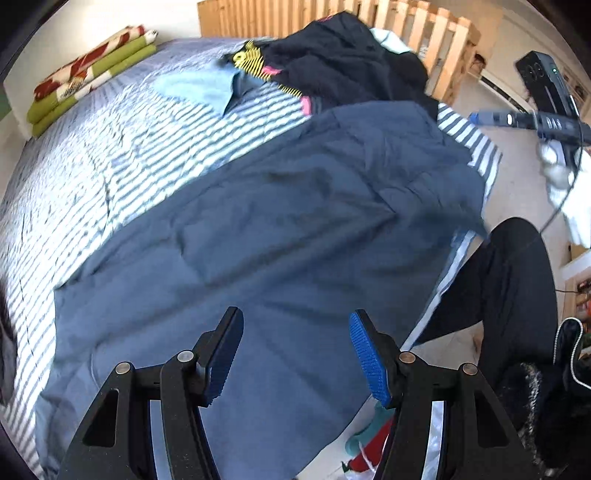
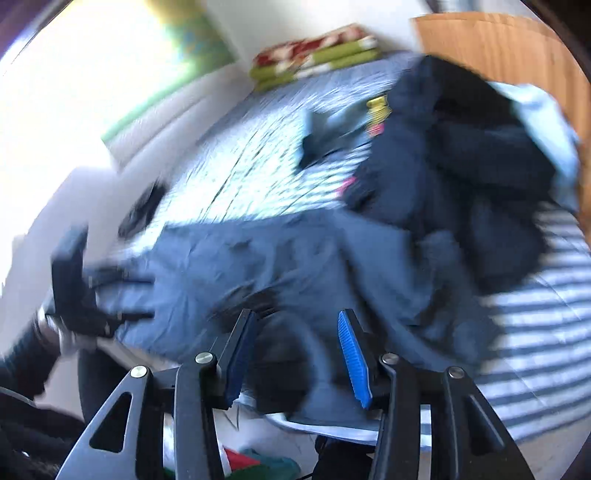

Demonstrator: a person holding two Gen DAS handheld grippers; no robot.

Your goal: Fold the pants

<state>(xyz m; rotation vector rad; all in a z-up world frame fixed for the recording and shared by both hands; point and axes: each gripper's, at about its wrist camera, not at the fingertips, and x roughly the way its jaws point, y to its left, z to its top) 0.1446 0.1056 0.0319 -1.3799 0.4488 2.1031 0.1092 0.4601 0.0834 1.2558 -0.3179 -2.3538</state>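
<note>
The wide blue-grey cotton pants (image 1: 280,206) are seen spread along the near edge of the striped bed cover (image 1: 122,162), their long axis across both empty, open grippers, left gripper (image 1: 295,354) and right gripper (image 2: 295,354) above them.

Blue-and-white striped bedsheet (image 1: 155,147) with a heap of dark navy clothes (image 1: 343,62) near the wooden slatted headboard (image 1: 424,33), plus a folded green-and-red patterned blanket (image 1: 88,74) in the corner.
</note>
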